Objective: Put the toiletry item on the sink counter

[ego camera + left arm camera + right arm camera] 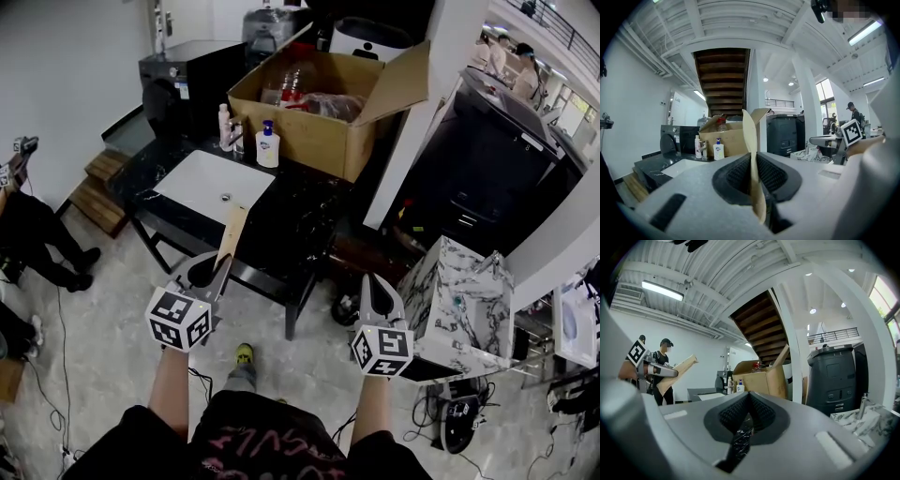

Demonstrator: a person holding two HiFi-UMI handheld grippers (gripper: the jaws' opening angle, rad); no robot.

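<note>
At the left edge of the head view, wooden steps (94,192) sit beside a black washing machine (178,80). Right of them, toward the upper middle, stands the black tabletop (300,225) with a white basin (202,183) sunk into its left part. Behind the basin a slim pink bottle (225,127) stands by the tap. Just right of it a white pump bottle (268,147) stands close against the wall of an open cardboard box (309,141). The box sits at the back of the tabletop with its flaps up. Inside it are a clear plastic bottle (292,84) with a red label and some crumpled clear wrap (333,105).

Lower left of centre, the left tongs (208,272) pinch the toiletry item (232,232), a flat tan packet, by its lower end. It rises edge-on between the pads. It is held in the air in front of the tabletop, with its top end just over the front edge in the picture.

Lower right of centre, the right tongs (378,286) are pressed together, with no clear object between them. At the right a marble-patterned box (459,300) stands on the floor
</note>
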